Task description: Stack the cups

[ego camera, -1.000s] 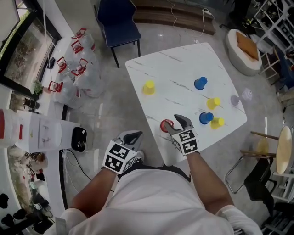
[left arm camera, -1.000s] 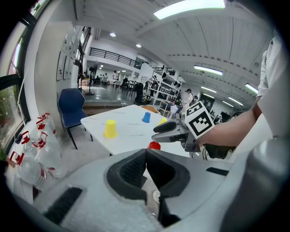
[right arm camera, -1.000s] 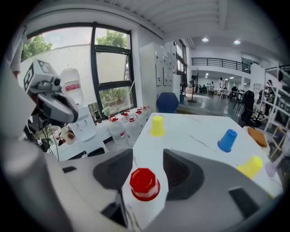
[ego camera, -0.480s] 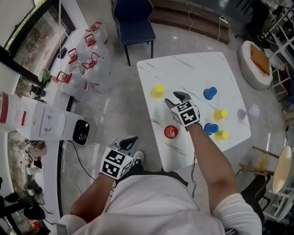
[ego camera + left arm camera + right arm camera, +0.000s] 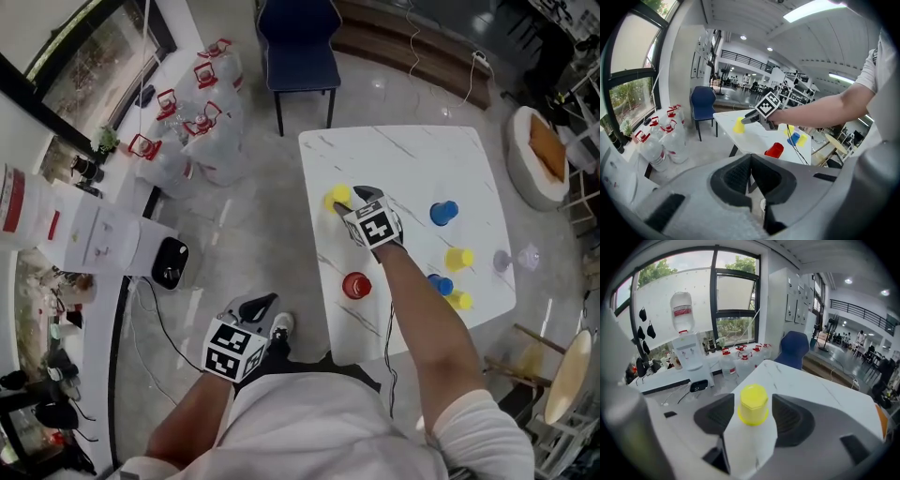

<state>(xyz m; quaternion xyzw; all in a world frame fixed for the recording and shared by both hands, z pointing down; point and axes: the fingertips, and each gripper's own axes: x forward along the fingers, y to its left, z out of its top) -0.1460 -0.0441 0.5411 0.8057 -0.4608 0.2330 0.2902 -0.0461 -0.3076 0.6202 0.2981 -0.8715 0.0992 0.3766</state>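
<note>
Yellow cup (image 5: 338, 196), red cup (image 5: 356, 285), white grey-veined table (image 5: 403, 159)

Glossy grey floor (image 5: 253, 216), blue chair (image 5: 298, 42), big windows (image 5: 736, 301) — daylight

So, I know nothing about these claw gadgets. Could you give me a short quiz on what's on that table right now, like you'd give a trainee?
1. What colour is the cup between the jaws of the right claw? A red, B yellow, C blue.
2. True or false: the left claw hangs over the table.
3. Fill in: ___ cups on the table are blue.
Key: 1 B; it stands untouched, and the jaws have just been opening. 2 False; it is over the floor, jaws together. 3 Two blue cups.
</note>
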